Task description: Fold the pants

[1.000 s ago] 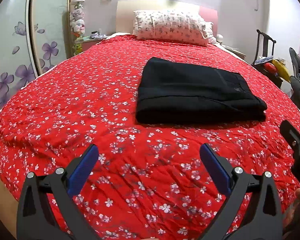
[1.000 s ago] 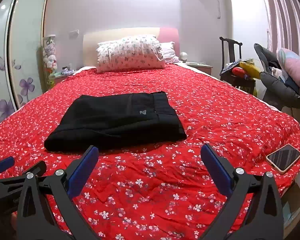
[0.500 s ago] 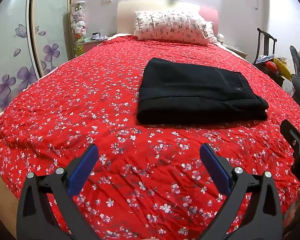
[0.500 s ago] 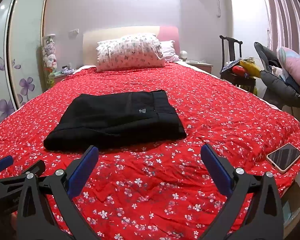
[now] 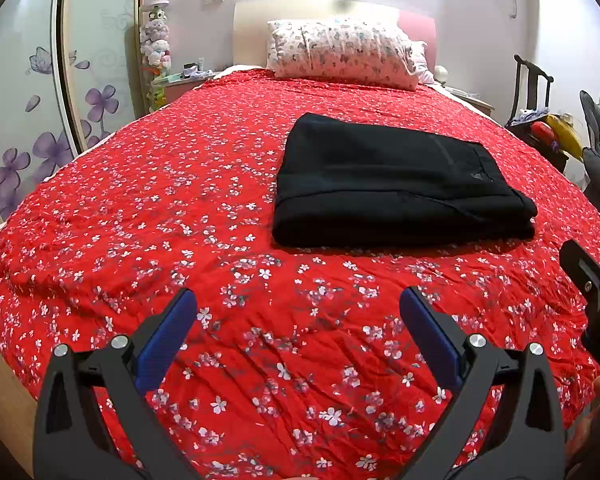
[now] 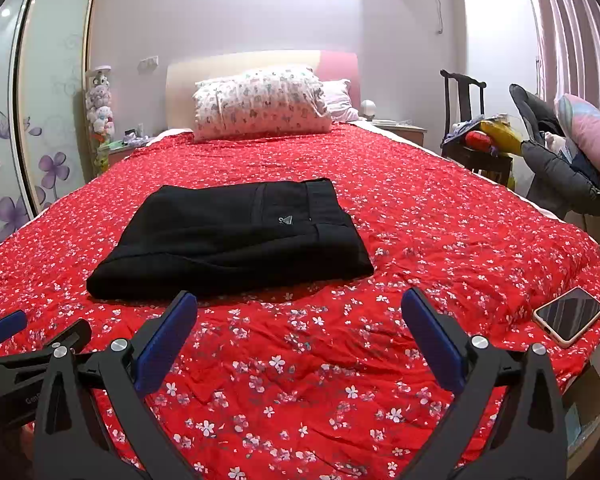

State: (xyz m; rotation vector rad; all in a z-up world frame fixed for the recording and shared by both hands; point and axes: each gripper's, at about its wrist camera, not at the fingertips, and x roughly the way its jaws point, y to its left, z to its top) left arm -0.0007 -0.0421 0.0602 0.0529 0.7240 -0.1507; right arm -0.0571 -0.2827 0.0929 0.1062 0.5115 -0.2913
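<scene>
**Folded pants at rest, both grippers backed off**

Little had moved since a second earlier: your left gripper [image 5: 298,316] drifted slightly so the bed sat a touch lower in its view, while the right gripper [image 6: 299,318] kept almost the same outlook. You held both with the blue-padded fingers spread wide and nothing between them, above the near part of the red floral bedspread [image 5: 148,208].

The black folded pants [image 5: 396,184] lay flat as a neat rectangle in the middle of the bed, apart from both grippers, waistband end toward your right.

Only your right view showed the small logo plainly on the pants [image 6: 236,236], and the smartphone with a pale case [image 6: 568,314] lying near the bed's right edge, well apart from the pants. It also caught your left gripper low at its left edge [image 6: 4,326]. Your left view showed the right gripper only as a dark tip at its right edge [image 5: 592,280].

Bare bedspread ran on every side of the pants: a wide stretch toward the left edge, and more up to the floral white pillow [image 5: 344,54] at the headboard.
</scene>
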